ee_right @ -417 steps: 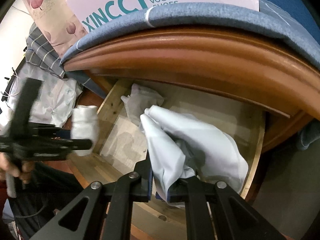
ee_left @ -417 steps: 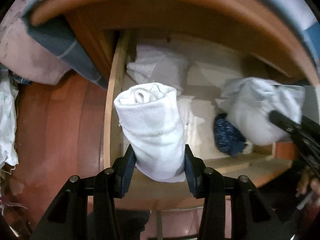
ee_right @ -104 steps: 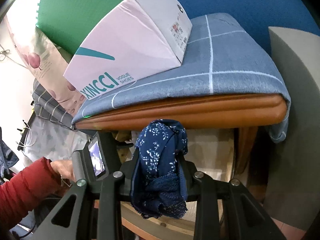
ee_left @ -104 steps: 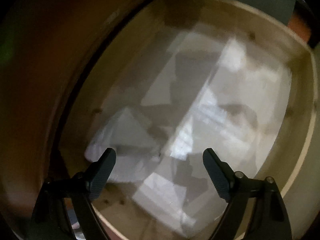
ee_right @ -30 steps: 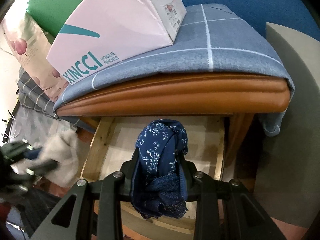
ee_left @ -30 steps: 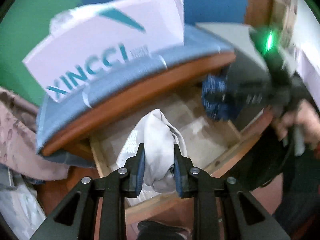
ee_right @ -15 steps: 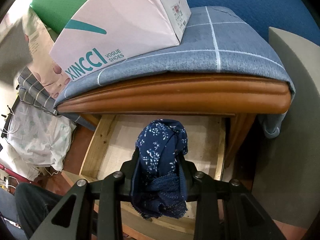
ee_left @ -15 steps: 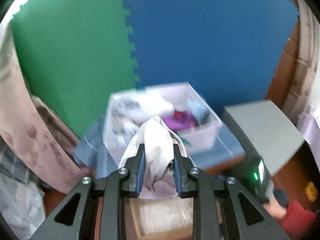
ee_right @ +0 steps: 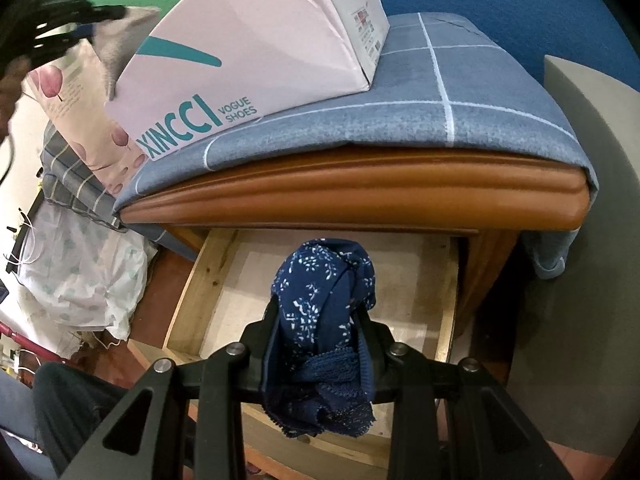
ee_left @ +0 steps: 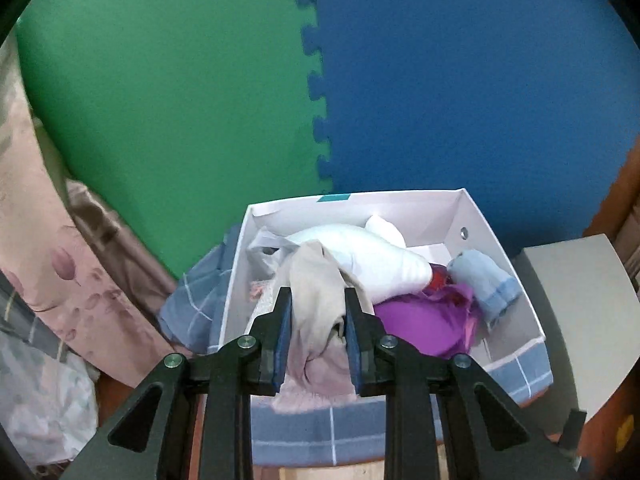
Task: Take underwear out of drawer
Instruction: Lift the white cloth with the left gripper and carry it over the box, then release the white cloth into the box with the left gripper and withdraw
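Note:
My left gripper is shut on beige underwear, held above the near rim of the white shoe box. The box holds several rolled and loose garments, white, purple and light blue. In the right wrist view my right gripper is shut on navy floral underwear with a lace edge, held over the open wooden drawer, whose paper-lined floor looks bare where I can see it. The left gripper and its beige cloth show blurred at the upper left, beside the box.
The box stands on a grey-blue checked cloth covering the wooden nightstand. Green and blue foam mats line the wall behind. Floral fabric and a plastic bag lie left; a grey stool stands right. A person's leg is at lower left.
My left gripper has risen from the drawer with the beige underwear to above the shoe box, now looking into it. The right gripper has kept still with the navy underwear.

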